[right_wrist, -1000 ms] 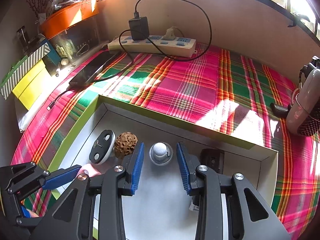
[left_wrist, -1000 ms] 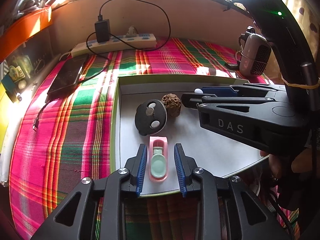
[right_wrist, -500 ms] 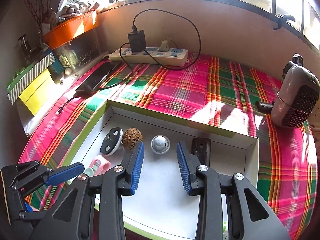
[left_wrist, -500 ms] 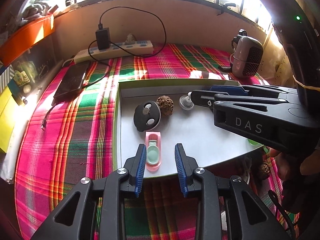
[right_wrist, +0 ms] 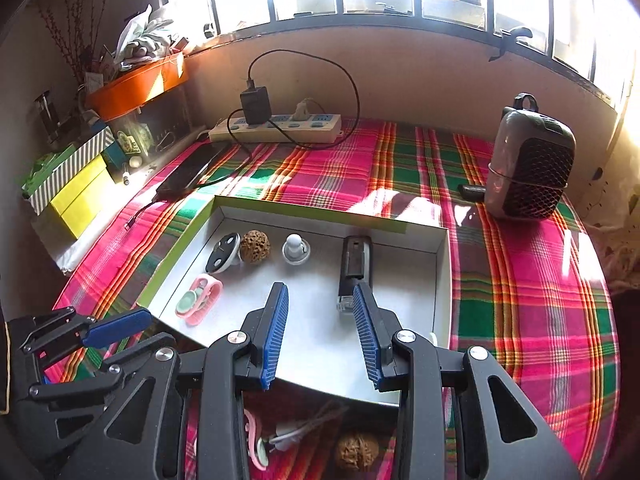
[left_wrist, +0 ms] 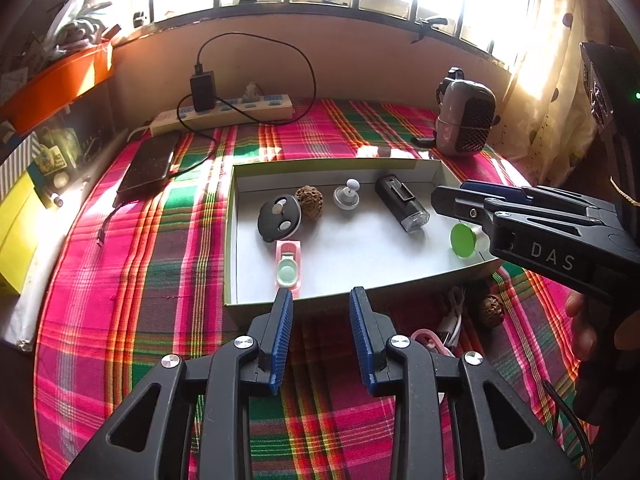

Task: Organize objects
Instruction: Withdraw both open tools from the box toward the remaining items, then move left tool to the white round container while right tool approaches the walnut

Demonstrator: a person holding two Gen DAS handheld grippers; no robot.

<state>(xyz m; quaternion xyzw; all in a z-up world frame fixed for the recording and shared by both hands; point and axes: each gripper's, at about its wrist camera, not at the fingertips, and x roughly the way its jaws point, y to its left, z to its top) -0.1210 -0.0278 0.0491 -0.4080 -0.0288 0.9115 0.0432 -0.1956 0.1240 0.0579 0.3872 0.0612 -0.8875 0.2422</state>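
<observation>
Six small objects inside white tray (left_wrist: 439,168); both claws (left_wrist: 321,328) (right_wrist: 320,330) open, empty.

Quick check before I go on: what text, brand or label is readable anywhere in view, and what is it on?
"DAS": raised letters on the black body of the right gripper, seen from the left wrist view.
Small printed cards by the orange tray: too blurred to read.
White power strip: no legible markings.
</observation>
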